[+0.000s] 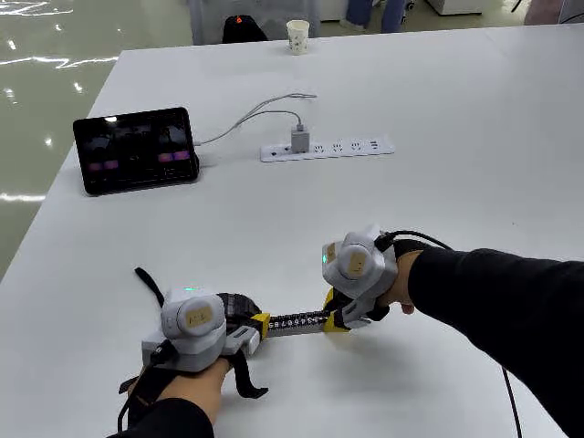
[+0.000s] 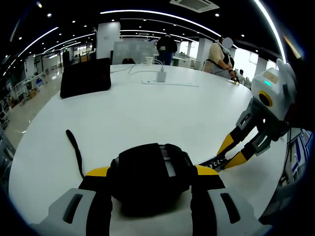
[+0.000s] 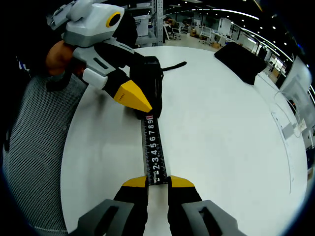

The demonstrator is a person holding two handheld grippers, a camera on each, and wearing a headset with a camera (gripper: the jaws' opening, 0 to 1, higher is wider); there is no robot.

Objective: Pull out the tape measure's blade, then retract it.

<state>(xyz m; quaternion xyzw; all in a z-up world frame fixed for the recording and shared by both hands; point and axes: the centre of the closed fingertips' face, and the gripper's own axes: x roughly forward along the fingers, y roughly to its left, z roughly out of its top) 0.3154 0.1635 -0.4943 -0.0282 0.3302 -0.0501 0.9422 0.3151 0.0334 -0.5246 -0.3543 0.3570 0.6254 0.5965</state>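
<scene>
Nearest me, the left gripper (image 2: 152, 173) had its jaws closed in on the tape measure (image 2: 147, 182), one yellow-tipped jaw on each side of the black body. The tape measure rested on the white table (image 1: 456, 119) at the near edge, left of centre in the head view. The hand (image 1: 187, 388) holding that gripper came in from the bottom of the frame. A black wrist strap (image 2: 75, 146) trailed from the tape measure and lay slack on the tabletop to the left.

The blade (image 3: 154, 147) ran straight out of the tape measure's mouth toward the right gripper (image 3: 158, 183). Only a short stretch was out, with a run of printed numerals readable along it. I couldn't tell whether it lay on the table or hung just above it. The right gripper's jaws were drawn close together, pinching the blade's free end between the yellow tips. In the head view this gripper sat just right of the tape measure, and a dark sleeve (image 1: 493, 301) reached in from the right behind it.

Mid-table, well beyond both grippers, a dark tablet (image 1: 137, 149) stood propped at the left, its screen lit with small coloured tiles. To its right lay a white power strip (image 1: 342, 147) with a white charger (image 1: 300, 140) plugged in. A pale cable (image 1: 251, 114) looped from the charger back toward the tablet.

At the far edge a paper cup (image 1: 297, 36) stood upright. Past the table, the left gripper view caught two people (image 2: 167, 45) standing.
</scene>
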